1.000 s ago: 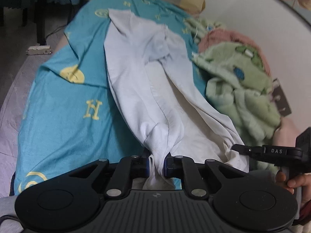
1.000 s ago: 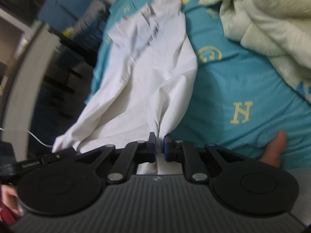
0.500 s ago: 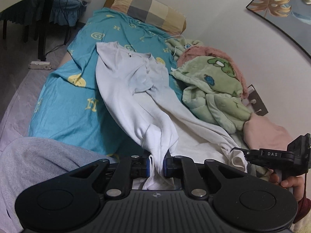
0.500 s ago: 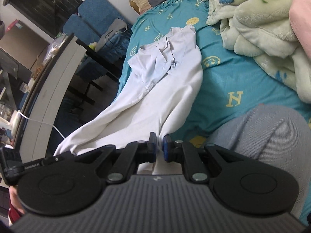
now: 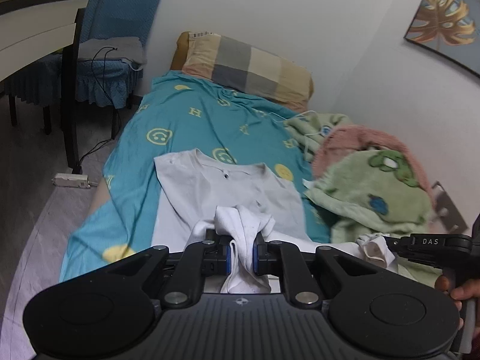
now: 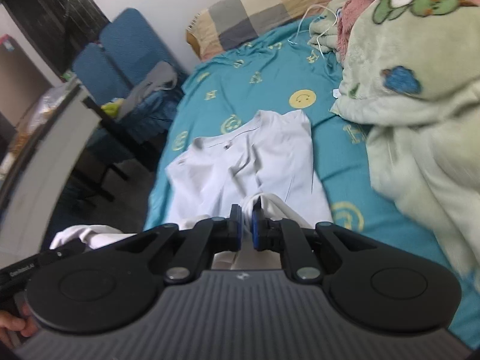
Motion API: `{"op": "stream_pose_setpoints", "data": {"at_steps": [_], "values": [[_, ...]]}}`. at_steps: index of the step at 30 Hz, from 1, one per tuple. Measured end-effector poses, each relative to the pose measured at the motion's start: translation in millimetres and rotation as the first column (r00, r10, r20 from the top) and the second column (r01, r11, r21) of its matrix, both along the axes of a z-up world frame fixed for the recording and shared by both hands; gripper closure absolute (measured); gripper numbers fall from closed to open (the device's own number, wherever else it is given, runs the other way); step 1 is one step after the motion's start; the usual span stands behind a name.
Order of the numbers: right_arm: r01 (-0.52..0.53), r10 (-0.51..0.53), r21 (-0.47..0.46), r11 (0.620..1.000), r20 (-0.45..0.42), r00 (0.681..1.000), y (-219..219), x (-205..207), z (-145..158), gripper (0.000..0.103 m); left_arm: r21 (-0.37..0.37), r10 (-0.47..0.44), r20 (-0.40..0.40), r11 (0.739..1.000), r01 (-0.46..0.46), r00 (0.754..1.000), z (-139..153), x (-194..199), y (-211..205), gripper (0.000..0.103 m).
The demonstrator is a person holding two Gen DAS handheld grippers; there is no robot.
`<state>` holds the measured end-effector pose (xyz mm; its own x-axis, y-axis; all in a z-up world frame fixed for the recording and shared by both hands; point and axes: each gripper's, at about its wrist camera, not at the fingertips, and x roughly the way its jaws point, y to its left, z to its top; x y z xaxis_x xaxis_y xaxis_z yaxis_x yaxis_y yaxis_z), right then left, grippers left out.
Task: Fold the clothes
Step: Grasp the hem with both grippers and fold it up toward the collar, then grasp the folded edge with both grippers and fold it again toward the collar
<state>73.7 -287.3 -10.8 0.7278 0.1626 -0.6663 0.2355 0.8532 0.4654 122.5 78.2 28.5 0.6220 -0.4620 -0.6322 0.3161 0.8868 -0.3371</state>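
Note:
A white T-shirt point(image 5: 228, 192) lies on the teal bedsheet point(image 5: 192, 123), collar end far from me and spread flat. My left gripper point(image 5: 241, 253) is shut on a bunched hem corner of the shirt, which is lifted off the bed. My right gripper point(image 6: 246, 228) is shut on the other hem corner of the same shirt point(image 6: 240, 162). In the left wrist view the right gripper point(image 5: 390, 244) shows at the right edge with white cloth in its tips. The left gripper's handle appears at the lower left of the right wrist view.
A green and pink plush blanket point(image 5: 372, 186) is heaped along the bed's right side against the wall. A checked pillow point(image 5: 246, 66) lies at the head. Blue-covered chairs point(image 5: 114, 45), a table edge point(image 5: 36, 30) and a power strip point(image 5: 70, 180) stand left of the bed.
Both grippers have pulled back and up with the hem. The stretched, twisted shirt now lies spread flat at its collar end, and the view has risen toward the pillow and wall.

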Motion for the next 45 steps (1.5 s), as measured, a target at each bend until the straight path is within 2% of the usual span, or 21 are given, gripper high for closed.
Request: {"op": "stream_pose_setpoints", "data": {"at_steps": [3,7,12,14,17,19,20,21,22,24,26,27,31,34,38,41,43,45], "values": [[0.0,-0.002,-0.037,0.999,-0.031,1.0,-7.4,47.2,-30.6,0.093,0.029,0.019,0.0,0.999,-0.019,1.0,-35.2,50.9,-15.7,0.09],[-0.006,0.002,-0.071,0.997,-0.056,0.998,-16.8,96.6,-76.5,0.093,0.111,0.022,0.02,0.994,-0.024,1.0,-87.9,103.1,-38.1,0.089],[-0.031,0.021,-0.124,0.992,-0.084,0.996,-19.2,131.7,-121.2,0.092,0.178,0.029,-0.021,0.984,-0.025,0.999,-146.7,137.3,-52.8,0.089],[-0.039,0.027,-0.143,0.989,-0.081,0.996,-17.1,133.6,-125.5,0.092,0.194,0.026,-0.034,0.981,-0.019,0.999,-161.0,141.2,-55.8,0.088],[-0.05,0.037,-0.172,0.984,-0.076,0.996,-13.9,136.4,-131.7,0.091,0.204,0.018,-0.027,0.979,-0.012,0.999,-162.3,138.1,-56.9,0.083],[-0.042,0.029,-0.174,0.984,-0.074,0.997,-13.1,133.7,-127.4,0.091,0.205,0.016,-0.018,0.979,-0.012,1.0,-154.1,132.4,-57.0,0.068],[-0.032,0.021,-0.165,0.986,-0.071,0.997,-13.9,130.5,-123.1,0.09,0.207,0.018,-0.011,0.978,-0.016,1.0,-149.0,128.2,-57.1,0.056],[-0.022,0.011,-0.157,0.987,-0.067,0.998,-14.3,126.6,-118.7,0.089,0.209,0.024,0.003,0.978,-0.024,1.0,-142.3,121.2,-57.1,0.05],[-0.011,0.002,-0.149,0.989,-0.064,0.998,-14.7,122.7,-114.3,0.086,0.21,0.026,0.018,0.977,-0.03,0.999,-135.5,112.7,-56.9,0.041],[0.002,-0.009,-0.135,0.991,-0.051,0.999,-13.8,110.0,-104.4,0.074,0.212,0.028,0.048,0.977,-0.038,0.998,-122.3,94.9,-56.5,0.036],[0.01,-0.012,-0.11,0.994,-0.021,1.0,-11.3,92.2,-95.6,0.052,0.216,0.013,0.076,0.976,-0.029,0.997,-110.6,72.3,-56.6,0.032],[0.011,-0.012,-0.108,0.994,-0.009,1.0,-8.7,82.7,-91.6,0.047,0.221,0.004,0.093,0.975,-0.024,0.996,-105.6,59.8,-57.1,0.028],[0.011,-0.009,-0.123,0.992,0.017,1.0,8.9,46.3,-77.8,0.041,0.223,-0.006,0.125,0.975,-0.022,0.992,-91.0,10.6,-54.6,0.02],[0.005,-0.003,-0.089,0.996,0.03,1.0,18.7,18.7,-72.8,0.035,0.171,0.013,0.068,0.985,-0.024,0.998,-90.0,-17.8,-44.8,0.018],[0.023,-0.024,0.03,0.999,0.005,1.0,22.5,-18.6,-76.4,0.035,0.039,0.071,-0.105,0.997,-0.068,0.992,-101.4,-42.7,-18.4,0.017],[0.092,-0.08,0.203,0.975,-0.067,0.995,13.0,-38.4,-92.4,0.035,-0.067,0.096,-0.266,0.991,-0.118,0.959,-124.2,-47.2,1.1,0.017],[0.136,-0.101,0.282,0.95,-0.134,0.986,7.5,-44.2,-106.1,0.033,-0.125,0.101,-0.367,0.98,-0.157,0.925,-140.2,-45.0,11.3,0.018],[0.17,-0.114,0.331,0.928,-0.183,0.976,2.5,-44.5,-118.0,0.033,-0.173,0.107,-0.434,0.965,-0.199,0.895,-153.6,-38.1,18.3,0.018]]}}
